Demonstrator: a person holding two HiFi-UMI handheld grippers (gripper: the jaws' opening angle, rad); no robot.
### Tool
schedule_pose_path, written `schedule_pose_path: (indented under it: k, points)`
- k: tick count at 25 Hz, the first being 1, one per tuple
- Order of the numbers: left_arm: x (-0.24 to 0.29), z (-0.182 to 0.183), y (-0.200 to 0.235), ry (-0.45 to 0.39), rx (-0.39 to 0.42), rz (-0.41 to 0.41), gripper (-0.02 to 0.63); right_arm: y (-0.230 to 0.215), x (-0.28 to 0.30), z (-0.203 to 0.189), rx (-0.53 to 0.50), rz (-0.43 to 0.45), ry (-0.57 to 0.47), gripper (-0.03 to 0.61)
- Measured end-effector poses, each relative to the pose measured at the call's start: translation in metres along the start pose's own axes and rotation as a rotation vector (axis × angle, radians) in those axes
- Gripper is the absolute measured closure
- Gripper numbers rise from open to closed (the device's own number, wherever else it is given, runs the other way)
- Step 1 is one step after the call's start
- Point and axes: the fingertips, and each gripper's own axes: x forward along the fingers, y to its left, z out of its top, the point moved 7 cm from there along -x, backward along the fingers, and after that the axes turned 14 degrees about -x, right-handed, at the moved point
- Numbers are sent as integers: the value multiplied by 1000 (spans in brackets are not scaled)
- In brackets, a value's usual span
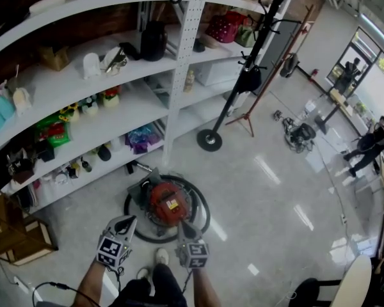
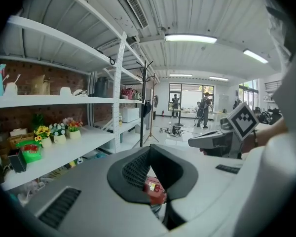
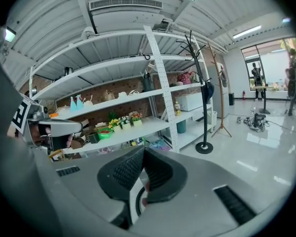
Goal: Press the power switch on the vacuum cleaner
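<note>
Spanning the back, white shelving (image 1: 179, 75) stood over a glossy floor (image 1: 275, 190). On that floor, just before the shelves' foot, sat the red vacuum cleaner (image 1: 166, 203), ringed by its black hose (image 1: 205, 211). The left gripper (image 1: 128, 221) hung by its near-left side and the right gripper (image 1: 183, 227) over its near edge, both with jaws closed tip to tip, holding nothing.

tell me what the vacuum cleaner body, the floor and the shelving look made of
The vacuum cleaner has a red body that looks like moulded plastic with a semi-gloss finish. Its rounded top shows a soft highlight, though painted metal can't be ruled out.
The floor is hard and polished, perhaps tile or epoxy, and it mirrors the ceiling lights.
The shelving looks like white painted metal, judging by its perforated upright.
</note>
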Motion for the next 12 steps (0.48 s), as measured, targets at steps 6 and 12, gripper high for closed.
schedule_pose_path:
  k: [6, 12]
  points:
    - [-13, 20, -6, -22, 4, 0, 607, 12, -16, 23, 2, 16, -23, 566]
    - [-26, 37, -18, -42, 34, -18, 607, 21, -35, 40, 9, 11, -55, 566]
